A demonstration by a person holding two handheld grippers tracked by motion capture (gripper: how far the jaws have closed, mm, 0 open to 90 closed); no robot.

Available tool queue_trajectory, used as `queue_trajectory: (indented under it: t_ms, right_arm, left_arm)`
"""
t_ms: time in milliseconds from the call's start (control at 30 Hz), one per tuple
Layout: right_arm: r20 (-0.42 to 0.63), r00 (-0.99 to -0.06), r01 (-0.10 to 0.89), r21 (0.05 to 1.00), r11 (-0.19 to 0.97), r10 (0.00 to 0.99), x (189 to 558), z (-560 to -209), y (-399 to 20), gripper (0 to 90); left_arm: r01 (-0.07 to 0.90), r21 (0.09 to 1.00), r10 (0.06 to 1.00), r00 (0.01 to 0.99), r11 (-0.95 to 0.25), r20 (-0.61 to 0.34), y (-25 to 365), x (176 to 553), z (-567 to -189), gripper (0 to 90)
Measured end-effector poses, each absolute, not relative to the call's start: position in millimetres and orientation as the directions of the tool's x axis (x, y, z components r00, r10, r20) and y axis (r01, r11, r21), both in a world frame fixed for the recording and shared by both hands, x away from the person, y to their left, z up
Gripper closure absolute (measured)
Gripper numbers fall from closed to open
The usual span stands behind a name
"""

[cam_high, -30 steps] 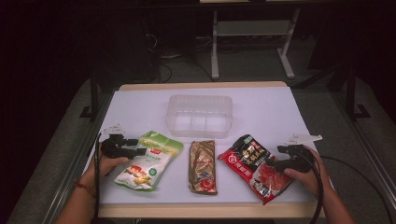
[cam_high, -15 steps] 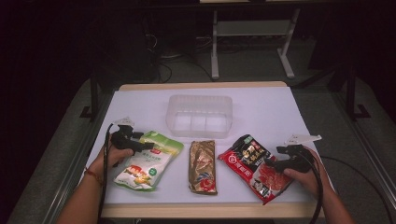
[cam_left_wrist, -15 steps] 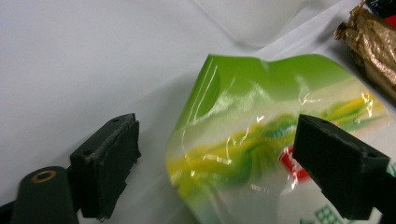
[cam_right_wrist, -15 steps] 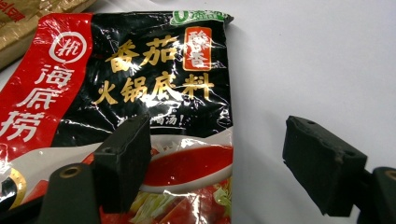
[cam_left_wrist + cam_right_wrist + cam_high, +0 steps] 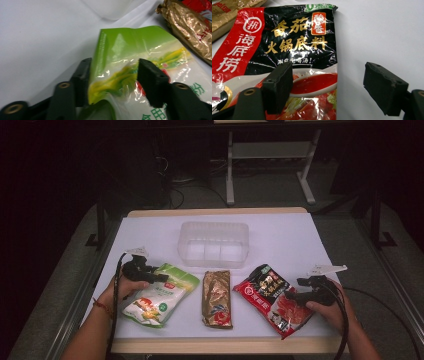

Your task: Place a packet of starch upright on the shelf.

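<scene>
While the green packet (image 5: 160, 296) lies at the lower left of the desk (image 5: 280, 232), the left claw (image 5: 112, 75) has just been closing around its corner, which buckles between the jaws. At lower right, the right claw (image 5: 332, 87) stands released, straddling the edge of the red-and-black packet (image 5: 287, 50).

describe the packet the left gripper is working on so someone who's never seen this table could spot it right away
On the white table, three flat packets lie in a row in front of a clear plastic tub. It is the green packet at the left end of that row, with the left gripper straddling its top corner. Its neighbours are a gold foil packet and a red and black packet; it alone is green and white.
</scene>
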State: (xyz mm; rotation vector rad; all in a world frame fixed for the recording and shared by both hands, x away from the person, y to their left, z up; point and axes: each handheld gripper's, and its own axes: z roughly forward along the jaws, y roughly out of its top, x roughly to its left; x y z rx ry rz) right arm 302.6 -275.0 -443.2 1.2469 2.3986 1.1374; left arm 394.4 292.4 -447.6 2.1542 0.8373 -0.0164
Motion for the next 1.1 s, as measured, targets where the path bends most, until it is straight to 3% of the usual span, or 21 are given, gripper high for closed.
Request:
queue_trajectory:
  t_ms: [67,167,333,633,1100]
  right_arm:
    - [0.166,-0.624,0.608,0.717,0.341,0.764,303.0,-443.5,-274.9,22.9]
    - [0.164,-0.627,0.606,0.717,0.345,0.762,303.3,-443.2,-274.4,22.9]
    - [0.169,-0.623,0.610,0.717,0.339,0.764,303.6,-443.1,-275.8,22.9]
    - [0.166,-0.607,0.600,0.737,0.312,0.777,305.7,-439.1,-280.4,23.1]
    - [0.177,-0.607,0.593,0.750,0.293,0.775,316.7,-436.1,-276.9,23.3]
  left_arm:
    - [0.561,0.685,0.543,0.792,-0.465,-0.279,289.7,393.5,-448.0,66.1]
    - [0.541,0.695,0.538,0.802,-0.474,-0.258,286.2,391.6,-446.7,75.1]
    - [0.529,0.726,0.540,0.801,-0.440,-0.256,289.8,388.0,-444.4,83.0]
    - [0.437,0.843,0.572,0.796,-0.314,-0.199,307.4,357.6,-411.7,87.1]
    - [0.293,0.945,0.611,0.778,-0.145,-0.148,322.9,316.3,-359.4,89.7]
